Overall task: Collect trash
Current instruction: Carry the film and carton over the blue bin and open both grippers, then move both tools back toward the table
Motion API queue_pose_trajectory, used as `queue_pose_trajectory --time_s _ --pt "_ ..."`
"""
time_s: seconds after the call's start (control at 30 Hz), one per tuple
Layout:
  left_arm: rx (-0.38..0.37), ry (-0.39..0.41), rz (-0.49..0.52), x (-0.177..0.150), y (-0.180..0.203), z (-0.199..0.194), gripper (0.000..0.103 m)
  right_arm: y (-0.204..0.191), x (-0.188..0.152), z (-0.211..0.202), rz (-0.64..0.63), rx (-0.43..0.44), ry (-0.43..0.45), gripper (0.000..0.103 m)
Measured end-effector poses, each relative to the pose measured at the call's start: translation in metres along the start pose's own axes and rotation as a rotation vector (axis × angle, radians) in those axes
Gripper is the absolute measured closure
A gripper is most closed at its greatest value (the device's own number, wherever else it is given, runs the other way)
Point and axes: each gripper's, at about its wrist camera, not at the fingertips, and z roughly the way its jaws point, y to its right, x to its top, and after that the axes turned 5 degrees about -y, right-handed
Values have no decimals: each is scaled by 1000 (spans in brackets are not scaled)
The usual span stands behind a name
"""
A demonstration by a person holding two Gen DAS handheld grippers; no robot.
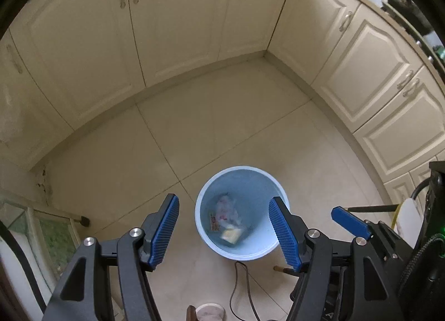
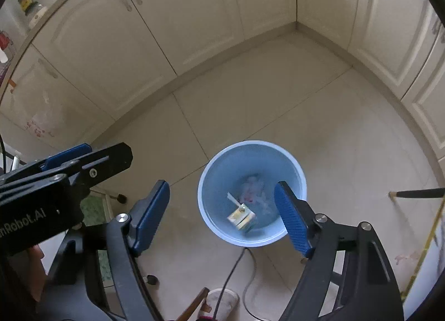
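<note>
- Cream cabinet doors are seen meeting at a far corner, above a pale tiled floor.
- Over that floor the left hand-held gripper is held pointing steeply down, its ribbed blue pads set well apart with nothing between them.
- Just to its right the right hand-held gripper is held the same way; its jaws are likewise spread wide and nothing is clamped.
- Below both, a light blue trash bin is seen standing upright on the floor, open at the top.
- At the bottom of the bin a small yellow and white carton with a white straw is seen lying, tilted.
- Just beyond the carton, crumpled white trash with pink marks is seen lying in the bin too.
- On the near side of the bin a dark cable is seen trailing across the tiles.
- A light shoe is seen at the near edge, close to the cable.
- To the right, a dark stick handle is seen lying across the floor, well apart from the bin.
</note>
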Motion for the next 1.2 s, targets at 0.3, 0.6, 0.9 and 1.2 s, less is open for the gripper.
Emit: queue_pose_trajectory --time_s 0.3,0.6,0.9,1.2 --pt "-67 116 37 -50 15 -99 40 -15 -16 -95 27 -100 144 21" --pt "-155 275 120 -150 45 -237 37 -49 -86 -241 55 -206 351 14" --pt "-276 432 257 -284 73 -359 32 -42 -201 -379 165 -191 527 12" --pt "-348 492 377 -362 59 -419 27 -21 -304 -496 258 -163 703 4"
